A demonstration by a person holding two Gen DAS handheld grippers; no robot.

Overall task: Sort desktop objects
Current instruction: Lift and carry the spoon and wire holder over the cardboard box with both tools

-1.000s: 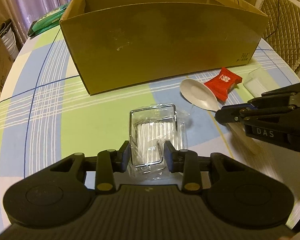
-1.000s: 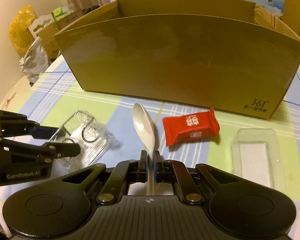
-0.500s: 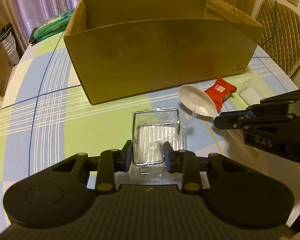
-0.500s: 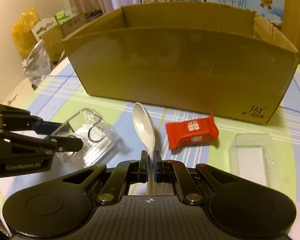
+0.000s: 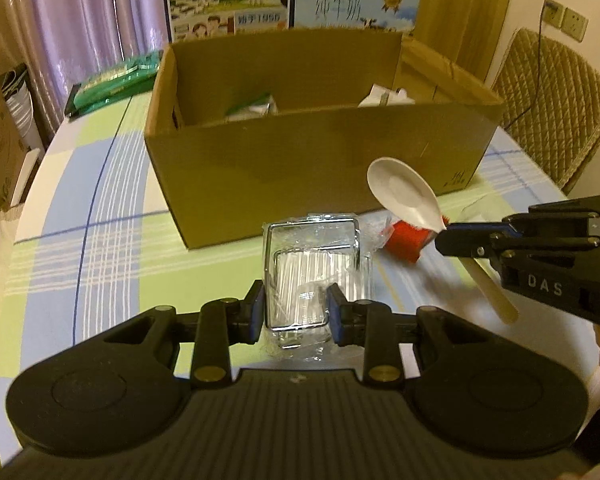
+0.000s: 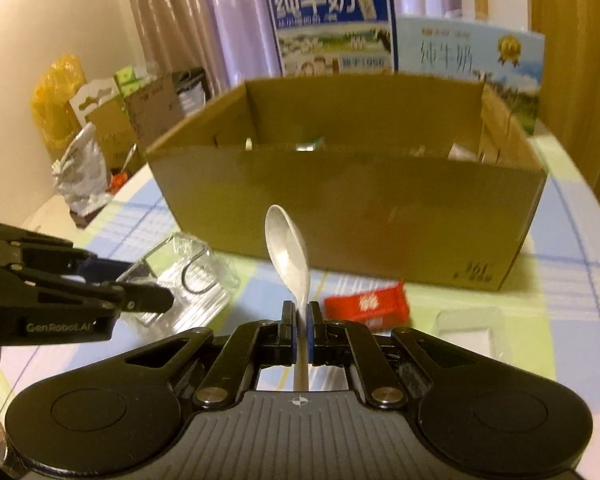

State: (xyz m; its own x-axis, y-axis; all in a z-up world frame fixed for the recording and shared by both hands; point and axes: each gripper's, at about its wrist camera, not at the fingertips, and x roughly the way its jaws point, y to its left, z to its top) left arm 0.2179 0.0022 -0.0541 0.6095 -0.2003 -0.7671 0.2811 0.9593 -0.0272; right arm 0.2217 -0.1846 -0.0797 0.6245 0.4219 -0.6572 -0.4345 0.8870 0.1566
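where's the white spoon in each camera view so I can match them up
Left wrist view: white spoon right of centre, held by the right hand-held gripper.
Right wrist view: white spoon at centre, handle clamped in that hand-held gripper.
Shared landmark: the cardboard box behind it.

Warm yellow room light coming from above, making both views look a bit dim and orange. Soft shadow lying on front wall of cardboard box (image 5: 324, 160) in left wrist view. Clear plastic case (image 5: 316, 276) shining with small white glints. Right wrist view looking smeary: red snack packet (image 6: 366, 304) and box rim blurring. Fisheye bending table edge (image 5: 40, 168) into curve, corners going dark.
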